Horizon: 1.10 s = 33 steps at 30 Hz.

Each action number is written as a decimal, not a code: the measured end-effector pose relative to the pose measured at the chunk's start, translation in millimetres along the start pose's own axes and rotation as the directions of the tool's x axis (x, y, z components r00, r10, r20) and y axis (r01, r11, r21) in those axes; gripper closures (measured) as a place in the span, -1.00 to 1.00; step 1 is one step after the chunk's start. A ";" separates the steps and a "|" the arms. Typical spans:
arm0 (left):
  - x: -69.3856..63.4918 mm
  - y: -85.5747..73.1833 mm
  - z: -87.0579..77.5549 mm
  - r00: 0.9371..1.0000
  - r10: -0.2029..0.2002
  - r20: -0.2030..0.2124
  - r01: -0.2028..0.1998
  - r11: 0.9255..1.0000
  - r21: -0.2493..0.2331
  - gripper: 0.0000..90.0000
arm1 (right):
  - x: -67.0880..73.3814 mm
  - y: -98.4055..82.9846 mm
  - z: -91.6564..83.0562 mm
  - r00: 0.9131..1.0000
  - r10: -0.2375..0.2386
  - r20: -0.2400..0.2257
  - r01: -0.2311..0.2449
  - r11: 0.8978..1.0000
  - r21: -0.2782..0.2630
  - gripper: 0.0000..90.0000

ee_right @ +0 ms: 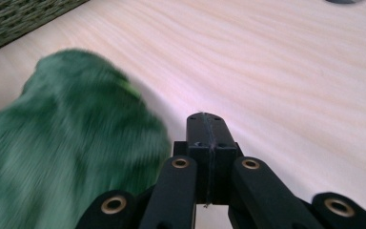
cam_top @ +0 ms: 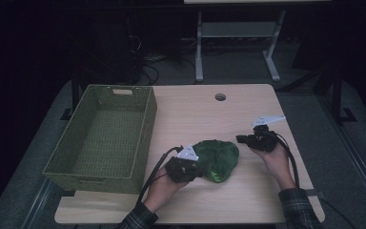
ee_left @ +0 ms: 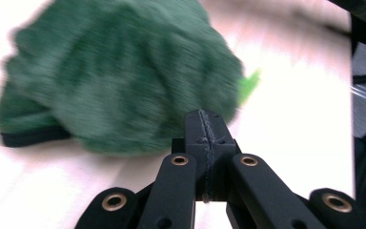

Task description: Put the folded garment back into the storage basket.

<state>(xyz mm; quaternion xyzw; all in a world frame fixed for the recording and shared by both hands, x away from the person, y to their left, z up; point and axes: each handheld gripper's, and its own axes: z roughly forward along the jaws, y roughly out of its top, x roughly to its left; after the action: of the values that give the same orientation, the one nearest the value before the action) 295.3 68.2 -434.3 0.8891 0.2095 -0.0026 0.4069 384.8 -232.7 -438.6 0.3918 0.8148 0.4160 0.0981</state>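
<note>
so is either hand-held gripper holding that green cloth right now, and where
Nothing is held. The left hand-held gripper and right hand-held gripper both have jaws pressed shut and empty, beside the green cloth.

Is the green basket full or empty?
Empty. In the high view the green basket shows only its bare woven bottom; the green cloth lies outside on the table.

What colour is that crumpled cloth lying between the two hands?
Dark green cloth, with a small bright lime-green bit at one edge; the left gripper view shows it best.
</note>
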 end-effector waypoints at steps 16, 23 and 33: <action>-11.8 -1.0 35.5 0.998 0.014 0.058 -0.017 0.999 0.044 0.99 | 21.9 34.6 42.9 0.988 -0.105 -0.116 0.118 0.986 0.115 1.00; -2.7 -2.0 42.4 1.000 0.004 0.022 -0.005 0.998 0.055 0.99 | 18.5 27.1 40.3 0.986 -0.091 -0.140 0.112 0.982 0.151 1.00; 10.0 -7.2 32.4 1.000 -0.006 -0.018 0.008 0.998 0.067 0.99 | 20.9 12.2 25.1 0.985 -0.094 -0.144 0.116 0.982 0.152 1.00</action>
<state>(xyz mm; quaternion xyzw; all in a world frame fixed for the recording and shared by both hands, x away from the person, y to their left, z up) 307.2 52.6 -462.9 0.9015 0.2160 -0.0032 0.3749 389.8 -198.3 -441.8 0.3256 0.8699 0.3691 0.0323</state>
